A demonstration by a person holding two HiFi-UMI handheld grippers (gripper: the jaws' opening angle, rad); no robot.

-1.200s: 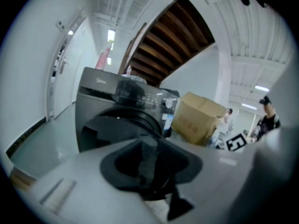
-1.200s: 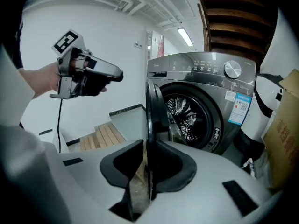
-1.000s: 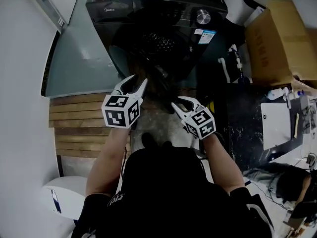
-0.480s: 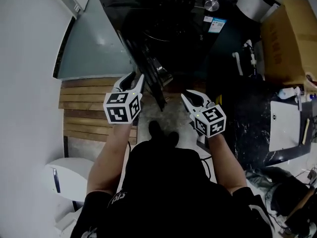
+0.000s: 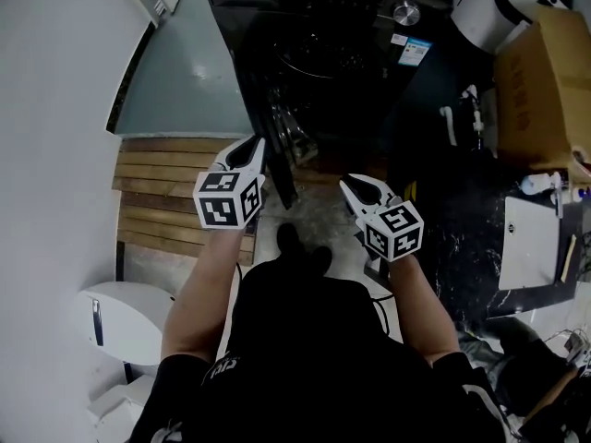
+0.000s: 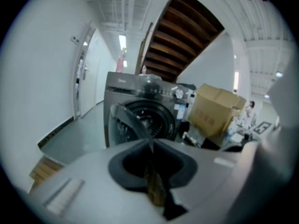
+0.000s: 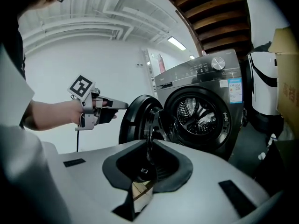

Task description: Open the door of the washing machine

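Note:
The dark washing machine (image 5: 360, 35) stands ahead with its round door (image 5: 280, 155) swung out, edge-on toward me, and the drum (image 7: 201, 115) exposed. My left gripper (image 5: 254, 146) hovers just left of the door's edge, apart from it. Its jaws have just been closing and meet with nothing between them (image 6: 150, 141). My right gripper (image 5: 349, 185) floats right of the door, lower in the head view. Its jaws have also just been closing, and they meet empty (image 7: 149, 146). The right gripper view shows the left gripper (image 7: 125, 105) beside the open door (image 7: 138, 120).
A cardboard box (image 5: 545, 81) and a white appliance (image 5: 503, 3) stand right of the machine, with white pipes (image 5: 459, 118) between. A wooden slatted platform (image 5: 157, 192) and a white bin-like object (image 5: 120, 317) lie at left by the white wall. My feet (image 5: 300, 247) are on the floor below the door.
The left gripper's jaws, wide apart a second ago, have come together. The right jaws have narrowed too. The door stands swung further out, and both grippers sit a little back from the machine.

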